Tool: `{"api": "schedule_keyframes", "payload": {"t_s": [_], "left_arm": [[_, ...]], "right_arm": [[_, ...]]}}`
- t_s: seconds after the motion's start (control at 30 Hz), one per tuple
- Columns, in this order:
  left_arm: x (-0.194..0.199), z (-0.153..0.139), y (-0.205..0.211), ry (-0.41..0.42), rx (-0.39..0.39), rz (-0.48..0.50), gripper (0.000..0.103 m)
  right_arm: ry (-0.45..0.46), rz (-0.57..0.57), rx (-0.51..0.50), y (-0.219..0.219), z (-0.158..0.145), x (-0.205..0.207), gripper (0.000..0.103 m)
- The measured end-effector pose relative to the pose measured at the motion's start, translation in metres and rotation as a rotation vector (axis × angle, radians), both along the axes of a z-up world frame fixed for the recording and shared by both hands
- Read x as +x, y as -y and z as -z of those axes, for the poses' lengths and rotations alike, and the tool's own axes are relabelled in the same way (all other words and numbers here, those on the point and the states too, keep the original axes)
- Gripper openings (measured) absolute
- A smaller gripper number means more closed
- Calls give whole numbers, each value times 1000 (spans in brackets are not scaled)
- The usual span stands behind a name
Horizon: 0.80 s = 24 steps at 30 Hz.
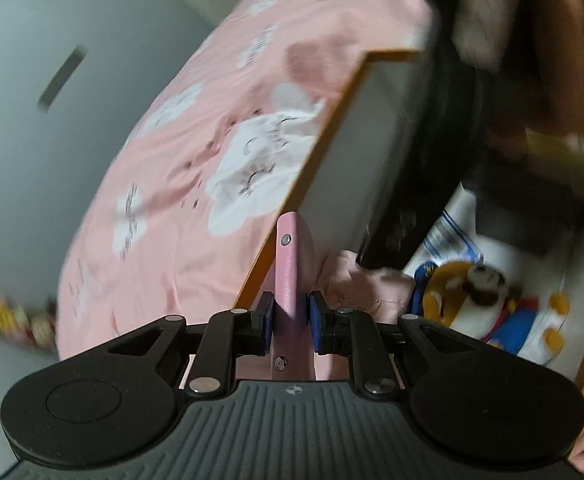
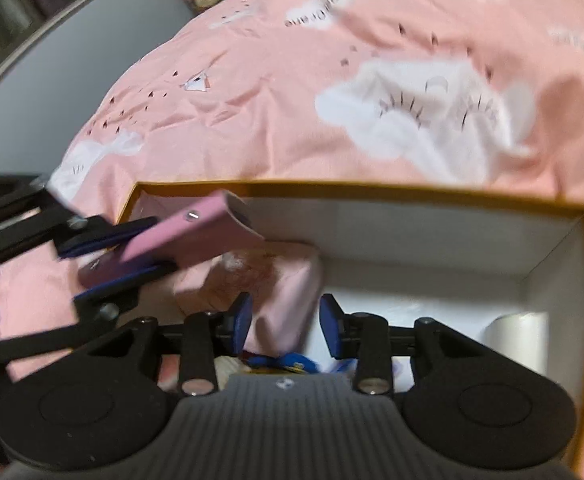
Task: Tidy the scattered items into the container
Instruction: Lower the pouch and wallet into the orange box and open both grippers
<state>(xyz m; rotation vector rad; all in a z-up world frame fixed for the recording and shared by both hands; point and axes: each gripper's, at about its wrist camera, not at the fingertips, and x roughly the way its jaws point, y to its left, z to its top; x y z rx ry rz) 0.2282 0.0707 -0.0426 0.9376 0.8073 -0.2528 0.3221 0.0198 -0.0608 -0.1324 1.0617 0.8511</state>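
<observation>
So the box (image 2: 412, 196) sits on the bedspread (image 2: 292, 100), a plush toy (image 1: 488, 300) and a roll (image 2: 520, 340) lie inside, and a flat case (image 2: 195, 236) hangs over its left corner.

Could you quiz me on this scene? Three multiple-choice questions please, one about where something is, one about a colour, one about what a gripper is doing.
1. Where is the box sitting?
A. on a pink bedspread with white clouds
B. on a wooden floor
C. on a glass table

2. What colour is the flat case in the left gripper?
A. green
B. pink
C. black

3. How do the right gripper jaws stand?
A. clamped on a white roll
B. clamped on the pink case
C. apart, pressing on nothing

Answers:
1 A, the bedspread lies all round the box's rim.
2 B, the case is pink in both views.
3 C, its blue pads stand apart above a pink pouch in the box.
</observation>
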Motion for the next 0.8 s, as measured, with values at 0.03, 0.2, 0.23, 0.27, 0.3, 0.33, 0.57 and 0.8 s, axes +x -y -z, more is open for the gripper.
{"api": "schedule_keyframes", "payload": {"t_s": [0.03,0.2,0.23,0.27,0.3,0.33,0.57,0.8], "left_arm": [[-2,6,3,8,32,33,21],[-13,43,10,45,200,218,21],[-15,51,11,55,242,252,21],[-18,58,12,67,284,288,21],[-20,65,11,77,311,317,21],[-22,70,10,82,336,337,21],[-26,67,1,32,294,280,31],[-22,45,-8,-70,128,110,33]], "right_arm": [[24,-11,-11,2,-3,-1,41],[96,-38,-49,13,1,-3,41],[107,-40,-57,14,3,-4,41],[115,-43,-64,14,4,-4,41],[118,-47,-66,14,5,-4,41],[117,-53,-64,14,6,-4,41],[97,-82,-29,14,7,-8,44],[67,-138,19,9,5,-18,46]]}}
